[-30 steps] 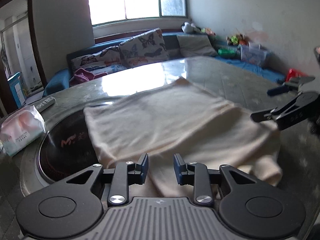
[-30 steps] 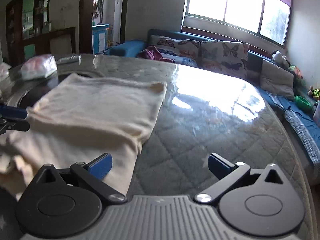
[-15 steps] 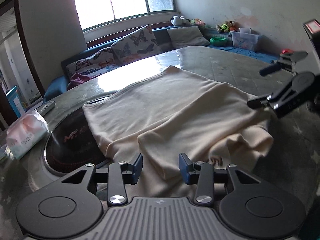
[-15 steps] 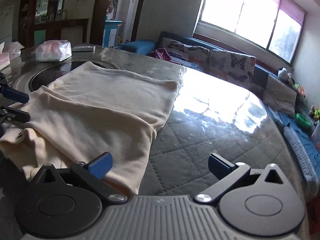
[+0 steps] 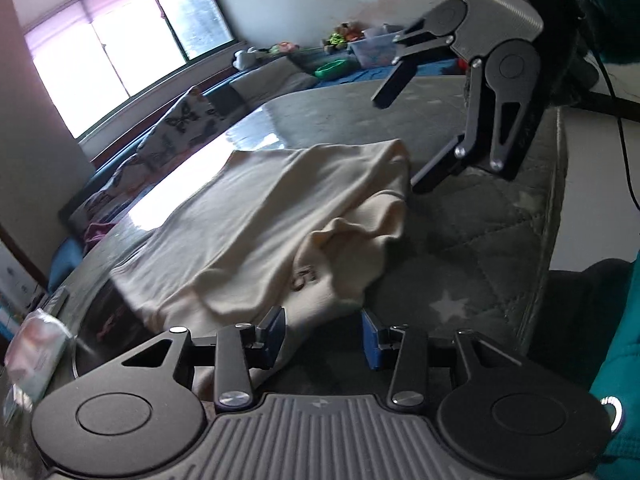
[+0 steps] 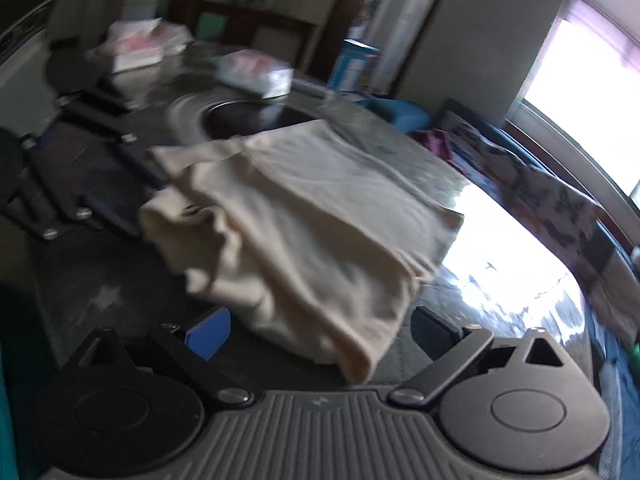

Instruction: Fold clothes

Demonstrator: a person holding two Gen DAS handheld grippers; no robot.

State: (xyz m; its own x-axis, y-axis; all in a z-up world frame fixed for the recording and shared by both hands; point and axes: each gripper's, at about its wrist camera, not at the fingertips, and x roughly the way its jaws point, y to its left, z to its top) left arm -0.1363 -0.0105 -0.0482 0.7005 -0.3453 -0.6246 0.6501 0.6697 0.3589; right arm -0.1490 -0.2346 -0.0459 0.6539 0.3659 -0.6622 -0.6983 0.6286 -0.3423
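A cream garment (image 5: 276, 220) lies folded over and rumpled on the grey quilted table (image 5: 480, 240). It also shows in the right wrist view (image 6: 312, 232). My left gripper (image 5: 323, 338) is open and empty, just short of the garment's near hem. My right gripper (image 6: 320, 330) is open wide and empty, with the garment's near corner between its blue-padded fingers (image 6: 208, 334), not clamped. The right gripper also shows raised above the table's right side in the left wrist view (image 5: 404, 136).
A round black cooktop (image 6: 248, 120) is set in the table under the garment's far edge. Tissue packs (image 6: 256, 70) and a box (image 6: 140, 46) lie beyond it. A sofa with butterfly cushions (image 5: 180, 128) runs under the window. The table's edge (image 5: 556, 200) is close on the right.
The left gripper has opened wider and pulled back from the garment, tilting. The right gripper has lifted and swung round toward the garment's end. The garment's near edge now lies bunched.
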